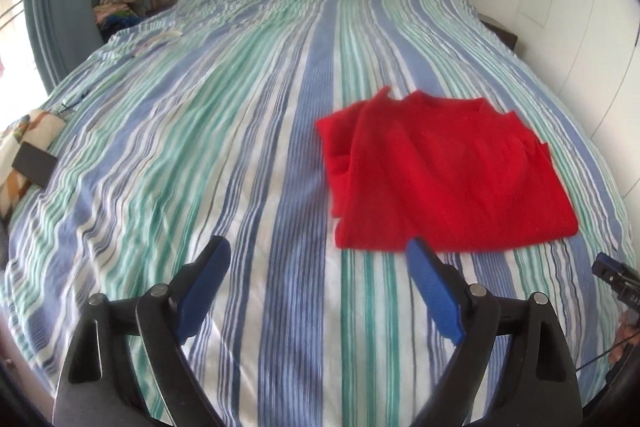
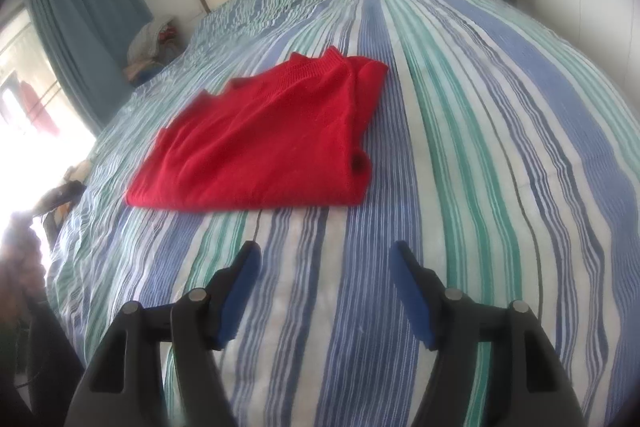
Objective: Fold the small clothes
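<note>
Lying folded: seemingly knitted red garment [image 2: 256,143]

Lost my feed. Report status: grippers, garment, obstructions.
Left gripper open, empty; right gripper open, empty. Red sweater partly folded, flat on striped bedspread, untouched. Nothing between grippers and sweater.

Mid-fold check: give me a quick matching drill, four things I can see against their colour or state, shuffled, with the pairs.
Things:
1. sweater
2. bedspread
3. curtain
4. left gripper

Descriptions:
A. teal blue, hanging by the window
B. open, holding nothing
C. red, folded, lying on the bed
D. blue, green and white stripes

Pairs: 1-C, 2-D, 3-A, 4-B
</note>
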Motion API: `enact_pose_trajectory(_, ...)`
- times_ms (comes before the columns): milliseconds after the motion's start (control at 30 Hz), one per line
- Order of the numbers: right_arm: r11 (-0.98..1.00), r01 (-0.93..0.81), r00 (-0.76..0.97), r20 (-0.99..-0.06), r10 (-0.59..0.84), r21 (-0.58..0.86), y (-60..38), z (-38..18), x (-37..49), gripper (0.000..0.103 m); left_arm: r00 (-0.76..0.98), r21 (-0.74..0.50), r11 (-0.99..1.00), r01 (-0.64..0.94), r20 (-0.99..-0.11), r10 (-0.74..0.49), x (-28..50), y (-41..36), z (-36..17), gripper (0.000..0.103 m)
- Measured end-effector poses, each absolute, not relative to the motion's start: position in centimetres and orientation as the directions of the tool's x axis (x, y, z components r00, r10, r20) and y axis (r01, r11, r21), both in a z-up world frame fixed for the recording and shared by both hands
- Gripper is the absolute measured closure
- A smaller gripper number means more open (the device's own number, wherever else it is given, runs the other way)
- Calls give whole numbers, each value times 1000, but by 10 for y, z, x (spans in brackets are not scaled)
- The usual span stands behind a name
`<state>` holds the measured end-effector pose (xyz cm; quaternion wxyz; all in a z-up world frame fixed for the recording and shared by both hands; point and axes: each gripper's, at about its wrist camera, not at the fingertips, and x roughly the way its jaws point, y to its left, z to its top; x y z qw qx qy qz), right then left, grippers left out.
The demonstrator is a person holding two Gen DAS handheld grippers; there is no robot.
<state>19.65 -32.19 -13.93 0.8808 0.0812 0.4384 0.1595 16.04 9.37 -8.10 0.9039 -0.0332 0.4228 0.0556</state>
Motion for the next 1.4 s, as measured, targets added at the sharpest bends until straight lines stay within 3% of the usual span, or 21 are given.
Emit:
enact_pose_trajectory(267,934,-246,567,-743,355,259,-303,-135,179,37,642,1,992,-128,-762,84,144,88,-83,7)
enact_pose_trajectory(633,939,-230,538,-771,340,254,-302,-157,171,36,486,-43,983,-178,-872,50,126,98,-188,7)
enact_pose_trajectory(733,944,-220,536,-778,328,246,-306,-161,171,36,510,-36,988,-153,-859,48,120,94,-200,2)
enact_pose_trajectory(867,939,-215,505,-793,341,268,-312,-183,172,31,522,-14,990,-141,-851,62,119,87,-204,0)
enact_pose_trajectory(1167,922,-301,590,-712,380,243,-308,-201,156,14,550,-11,990,-140,-832,69,117,85,-209,0)
enact_pose_trajectory(1400,916,-308,586,-707,396,258,-309,-201,157,13,540,-12,990,-142,-839,67,121,85,-209,0)
